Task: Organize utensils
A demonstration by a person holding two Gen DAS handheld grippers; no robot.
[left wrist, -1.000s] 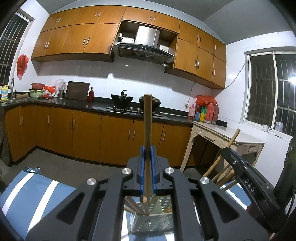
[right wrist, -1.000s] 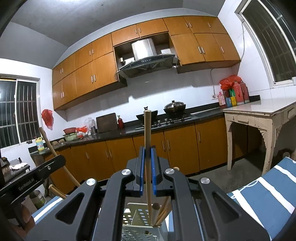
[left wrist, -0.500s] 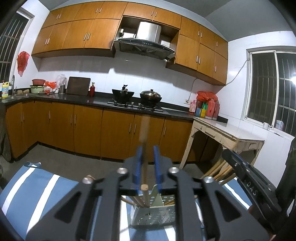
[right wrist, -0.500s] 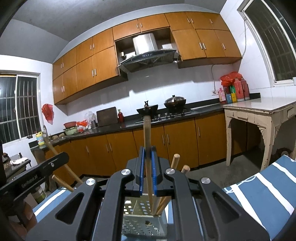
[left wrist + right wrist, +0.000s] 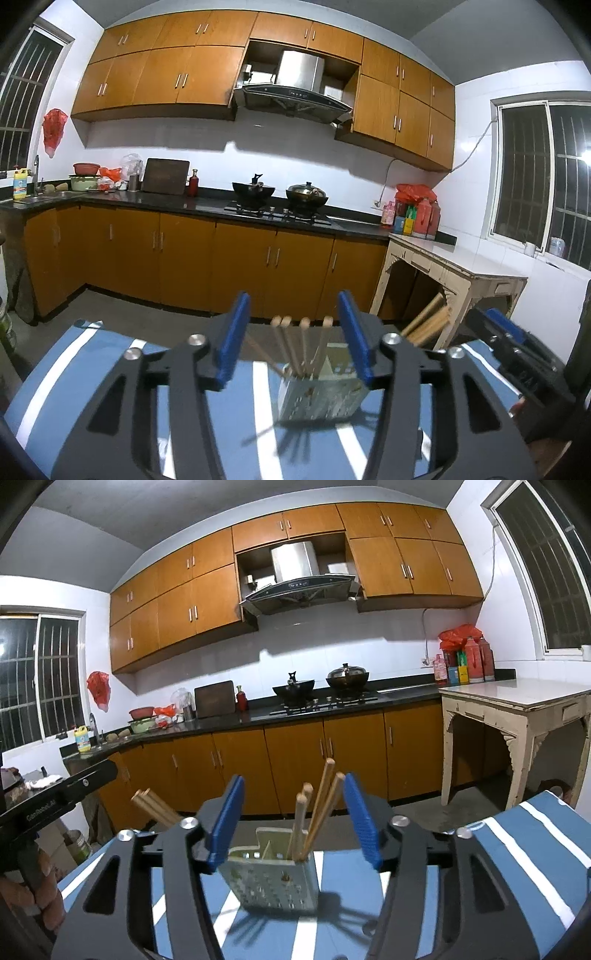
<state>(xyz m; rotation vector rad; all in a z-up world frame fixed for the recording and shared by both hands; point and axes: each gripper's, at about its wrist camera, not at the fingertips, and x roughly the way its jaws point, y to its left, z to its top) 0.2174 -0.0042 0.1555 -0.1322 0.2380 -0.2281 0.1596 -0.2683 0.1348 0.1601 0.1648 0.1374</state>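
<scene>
Both chopsticks have dropped into the holder (image 5: 275, 878) on the striped bench (image 5: 236, 424); left gripper (image 5: 291, 336) and right gripper (image 5: 293, 821) jaws have just been opening, nothing between them. I judge the leaning chopsticks (image 5: 317, 812) could snag a jaw and tip it.

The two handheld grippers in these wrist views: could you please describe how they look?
Both match. The left gripper and right gripper have matte black linkage arms with slotted cut-outs and silver round pivot bolts, ending in bright blue ribbed pads. The left gripper's black body, seen from the right wrist view, carries small white lettering. No cables or sleeves are visible.
</scene>
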